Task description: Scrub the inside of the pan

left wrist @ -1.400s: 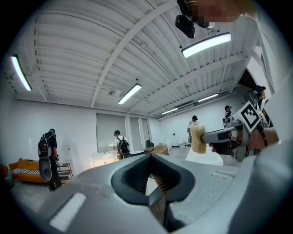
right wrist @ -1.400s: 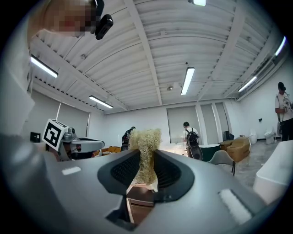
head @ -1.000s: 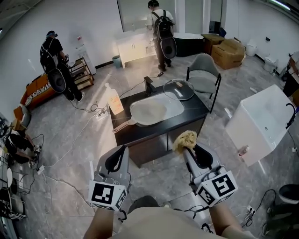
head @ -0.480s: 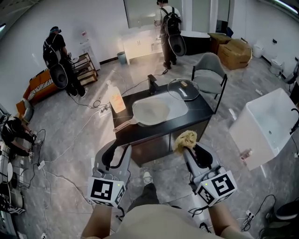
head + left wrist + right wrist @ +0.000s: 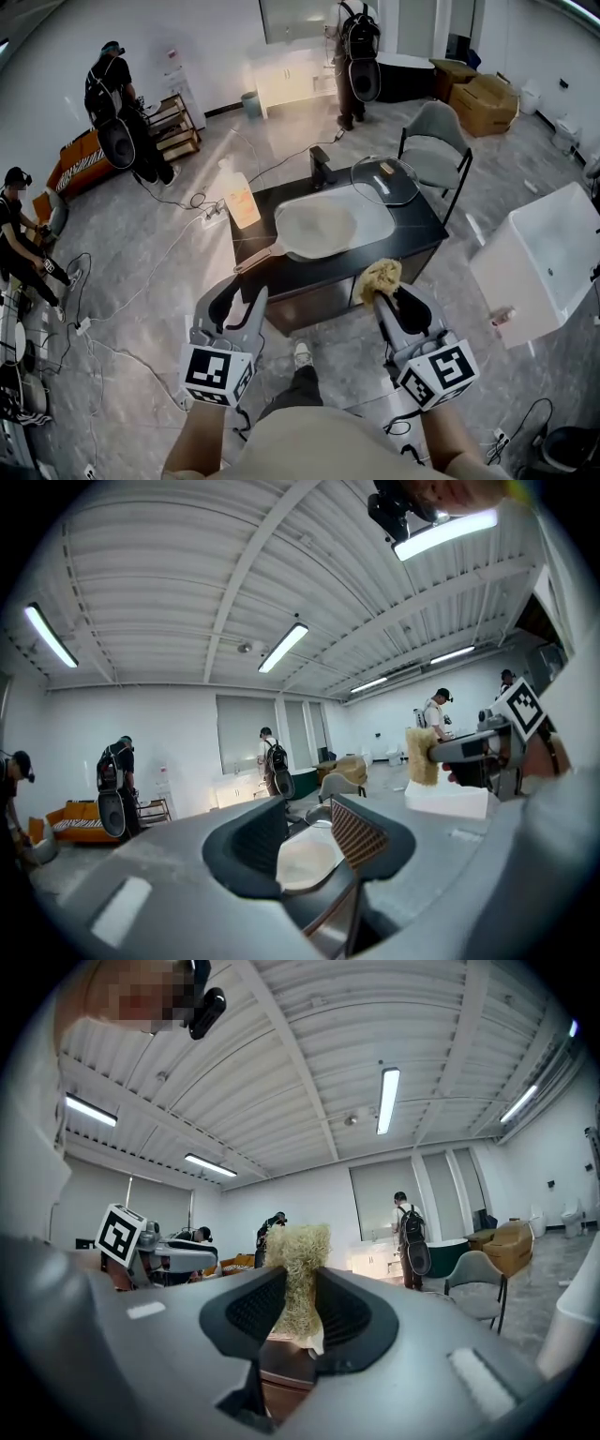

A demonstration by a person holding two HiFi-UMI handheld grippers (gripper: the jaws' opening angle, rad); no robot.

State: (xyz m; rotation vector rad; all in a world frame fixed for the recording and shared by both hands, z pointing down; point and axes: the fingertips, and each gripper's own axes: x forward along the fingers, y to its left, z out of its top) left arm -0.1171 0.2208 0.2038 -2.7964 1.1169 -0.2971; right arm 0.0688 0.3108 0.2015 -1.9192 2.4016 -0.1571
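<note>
Grippers hang on the near side of the counter (image 5: 398, 239), with bare floor open up to its front edge. The left gripper (image 5: 238, 306) has its jaws spread, with nothing between them. The right gripper (image 5: 390, 298) pinches a fibrous scrubber (image 5: 379, 276). On the counter lies the pan (image 5: 317, 227), pale inside, its handle toward the near-left corner. A glass lid (image 5: 384, 180) rests at the far-right corner.

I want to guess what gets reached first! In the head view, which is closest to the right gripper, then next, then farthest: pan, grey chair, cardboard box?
From the right gripper, shut on the scrubber:
1. The pan: at the black counter, just ahead and left.
2. The grey chair: behind the counter, to the right.
3. The cardboard box: far back on the right.
</note>
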